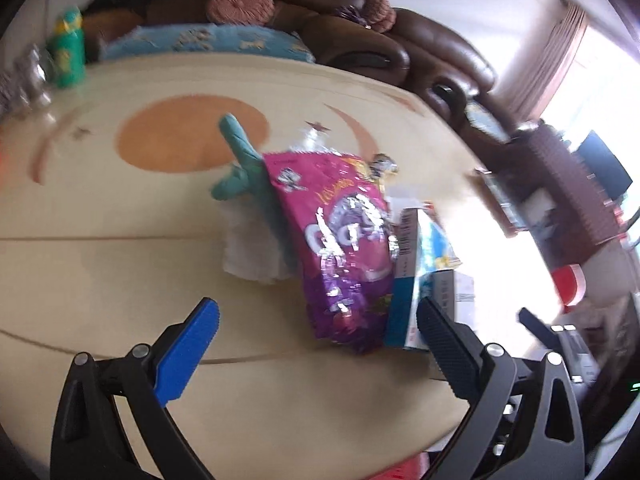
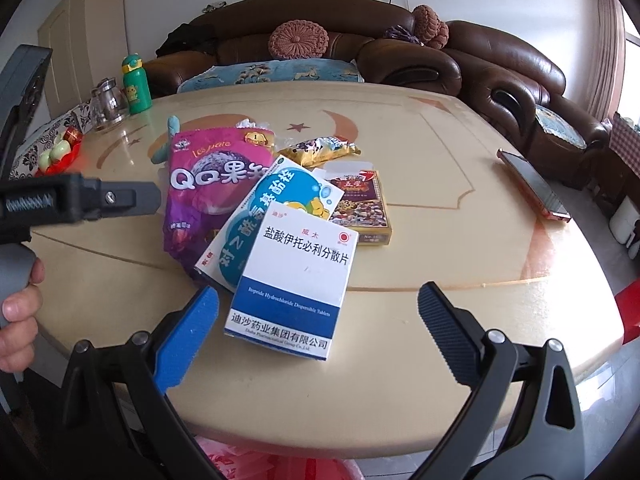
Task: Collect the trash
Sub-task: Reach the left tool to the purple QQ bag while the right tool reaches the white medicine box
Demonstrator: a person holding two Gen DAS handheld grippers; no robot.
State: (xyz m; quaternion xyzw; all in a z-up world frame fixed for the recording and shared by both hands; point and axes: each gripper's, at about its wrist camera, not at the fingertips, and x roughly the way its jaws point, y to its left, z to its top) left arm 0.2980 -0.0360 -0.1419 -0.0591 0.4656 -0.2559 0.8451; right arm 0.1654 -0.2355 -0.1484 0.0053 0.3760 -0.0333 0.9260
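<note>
Trash pile [image 2: 256, 216] on cream table [image 2: 460, 248], brown sofa [image 2: 400, 48] behind.

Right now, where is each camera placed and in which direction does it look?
Left wrist: on the left gripper, open, facing across the table at the purple snack bag.
Right wrist: on the right gripper, open, over the white medicine box; a hand shows.
Shared: bag, box, green bottle, sofa.

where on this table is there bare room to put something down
Bare room lies right of the white medicine box, between the red-gold box and the phone, and along the far edge by the sofa. The middle is crowded: purple snack bag, blue-and-white box and yellow wrapper overlap. Far left holds the green bottle and glass teapot.
</note>
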